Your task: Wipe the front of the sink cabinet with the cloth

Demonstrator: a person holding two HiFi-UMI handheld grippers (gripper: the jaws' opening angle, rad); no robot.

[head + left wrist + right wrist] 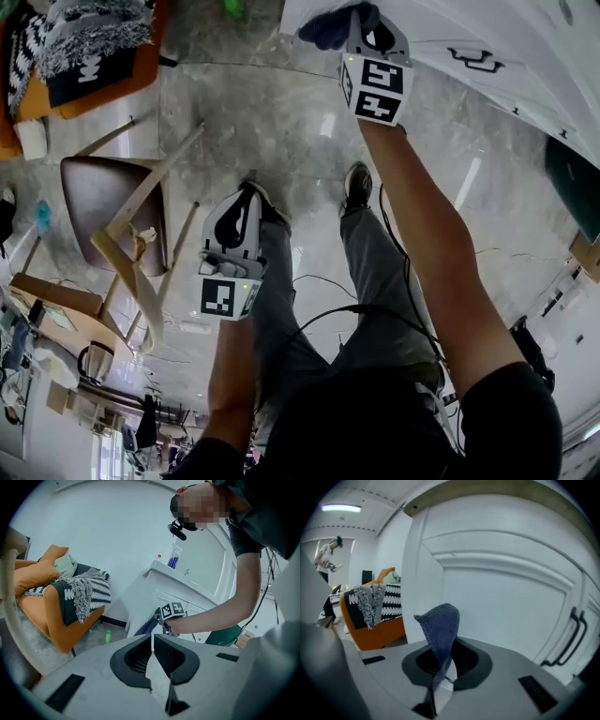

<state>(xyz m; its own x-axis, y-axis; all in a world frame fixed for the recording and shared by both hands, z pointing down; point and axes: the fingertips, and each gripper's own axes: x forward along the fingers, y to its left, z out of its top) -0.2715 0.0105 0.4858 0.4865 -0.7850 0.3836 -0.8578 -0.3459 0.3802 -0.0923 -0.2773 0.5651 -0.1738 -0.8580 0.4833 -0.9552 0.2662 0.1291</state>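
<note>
Fingers of the right gripper [442, 667]: clenched on the blue cloth [440, 625], which stands up out of the pinch. Fingers of the left gripper [152, 641]: pressed together, nothing between them.

1. Sink cabinet [501, 602], white. The right gripper view shows only a panelled door and its dark bar handle [569, 639]. The left gripper view alone shows the whole unit, with the countertop above it.
2. Orange armchair [47, 616] with a black-and-white fringed throw. It is well apart from the cabinet and shows in all three views.
3. Wooden chair [112, 197] with a dark seat, left of the left gripper. Head view only.
4. Person's legs and dark shoes on the grey floor, a black cable running beside them. Head view only.
5. Cloth again: held at the cabinet front. The head view puts it at the white panel's lower edge. No view shows whether it touches.
6. Spray bottle [174, 557] on the countertop. Left gripper view only.
7. Green bottle [108, 636] on the floor between armchair and cabinet.
</note>
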